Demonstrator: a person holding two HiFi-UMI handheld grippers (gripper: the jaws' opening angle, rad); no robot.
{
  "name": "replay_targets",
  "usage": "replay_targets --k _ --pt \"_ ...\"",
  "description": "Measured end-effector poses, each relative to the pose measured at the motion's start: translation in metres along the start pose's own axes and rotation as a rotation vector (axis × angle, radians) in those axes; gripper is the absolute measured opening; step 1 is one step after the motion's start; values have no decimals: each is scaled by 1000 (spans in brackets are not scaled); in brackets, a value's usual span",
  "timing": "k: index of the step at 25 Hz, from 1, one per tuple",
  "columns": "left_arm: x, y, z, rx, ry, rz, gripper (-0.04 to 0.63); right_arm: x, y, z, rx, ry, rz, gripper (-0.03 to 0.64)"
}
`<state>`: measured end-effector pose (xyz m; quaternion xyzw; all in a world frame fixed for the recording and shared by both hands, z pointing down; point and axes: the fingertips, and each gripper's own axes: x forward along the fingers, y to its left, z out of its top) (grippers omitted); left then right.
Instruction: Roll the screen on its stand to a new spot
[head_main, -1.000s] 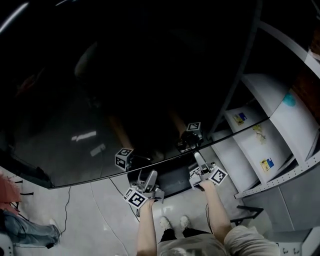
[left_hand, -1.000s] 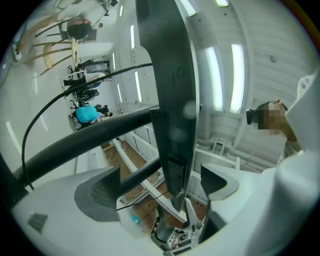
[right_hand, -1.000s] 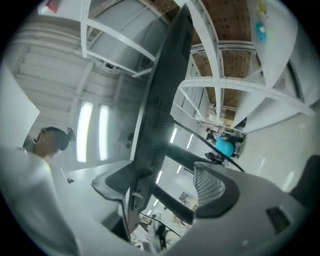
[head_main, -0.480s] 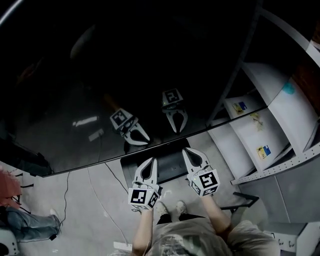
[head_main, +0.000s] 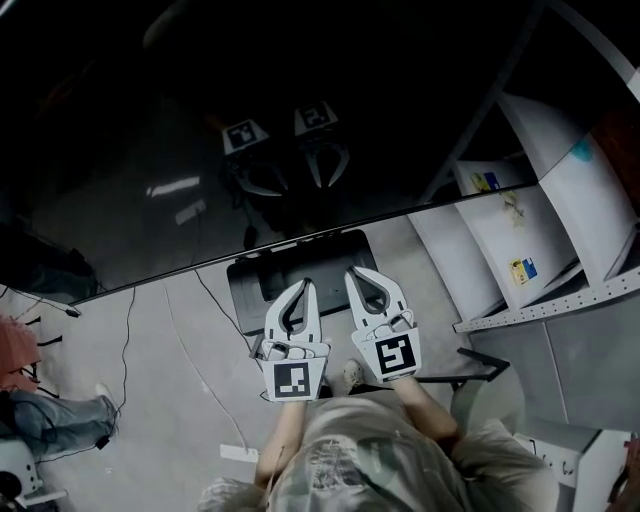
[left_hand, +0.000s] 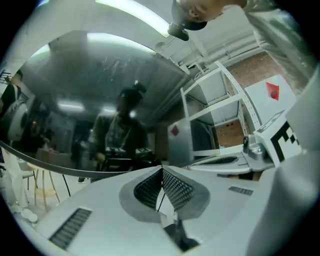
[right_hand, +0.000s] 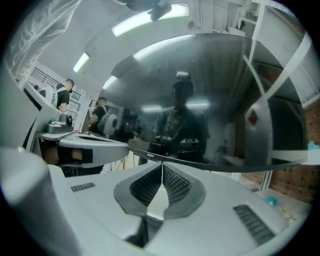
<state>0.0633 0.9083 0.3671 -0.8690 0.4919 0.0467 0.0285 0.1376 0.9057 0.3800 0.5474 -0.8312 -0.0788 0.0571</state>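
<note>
Screen (head_main: 200, 150): large, dark, on stand base (head_main: 250, 290), just ahead of both grippers.
L gripper (head_main: 306, 287): clenched, empty.
R gripper (head_main: 354, 272): clenched, empty (pair side by side, over base).
Shelving (head_main: 520, 250): at right.

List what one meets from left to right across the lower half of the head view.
black cable on the floor → left gripper, shut → right gripper, shut → white shelving unit
</note>
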Motion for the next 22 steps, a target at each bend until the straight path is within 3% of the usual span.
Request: replay_targets --k 9,22 --pt "-10 10 9 26 -16 46 15 -5 19 14 -16 -40 36 20" --pt "-15 0 13 83 1 46 15 -11 28 19 -13 -59 58 20"
